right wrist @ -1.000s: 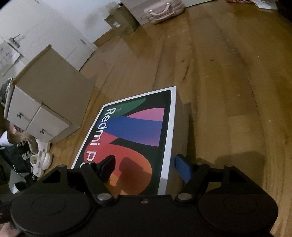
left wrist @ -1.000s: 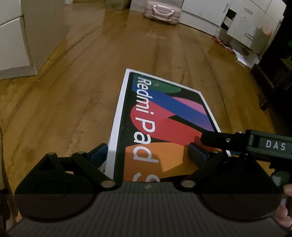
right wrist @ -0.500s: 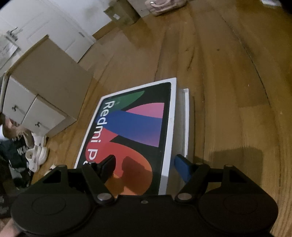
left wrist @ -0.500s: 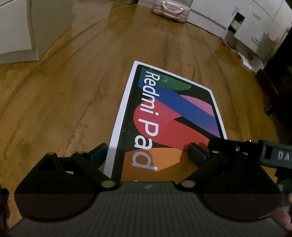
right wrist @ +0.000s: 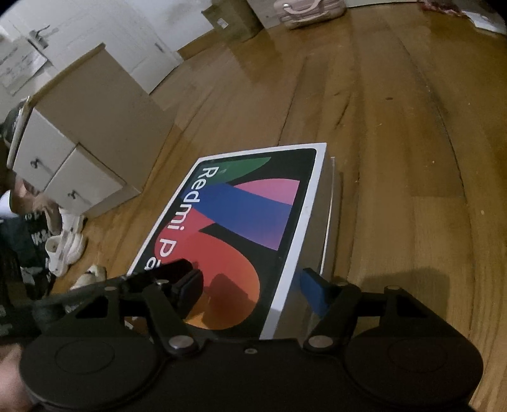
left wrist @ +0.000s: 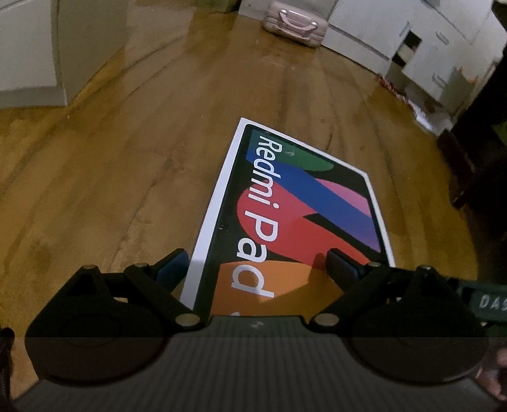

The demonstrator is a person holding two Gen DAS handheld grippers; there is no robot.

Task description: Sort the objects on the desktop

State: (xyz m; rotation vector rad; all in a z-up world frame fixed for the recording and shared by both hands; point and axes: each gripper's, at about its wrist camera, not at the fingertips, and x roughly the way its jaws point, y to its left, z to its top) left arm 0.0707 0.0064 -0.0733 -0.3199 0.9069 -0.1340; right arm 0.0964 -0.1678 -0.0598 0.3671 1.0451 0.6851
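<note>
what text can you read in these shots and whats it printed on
"Redmi Pad" – white letters on the lid of the tablet box, cut off after "Pad" in the left wrist view.
"DAS" – pale letters on the dark strap at the right edge, cut off.
Paper sheet on the white door: print too blurred to read.

The left wrist camera sits on the left gripper (left wrist: 256, 264) and looks forward and steeply down, close over the near-left part of the tablet box (left wrist: 294, 215), with the wooden floor (left wrist: 126, 177) behind. The right wrist camera does the same from the right gripper (right wrist: 247, 285), close over the near-right corner of the box (right wrist: 240, 218). Both views share the box lid, the floor and the pink suitcase (left wrist: 293, 19) (far at the top) (right wrist: 309, 9).
</note>
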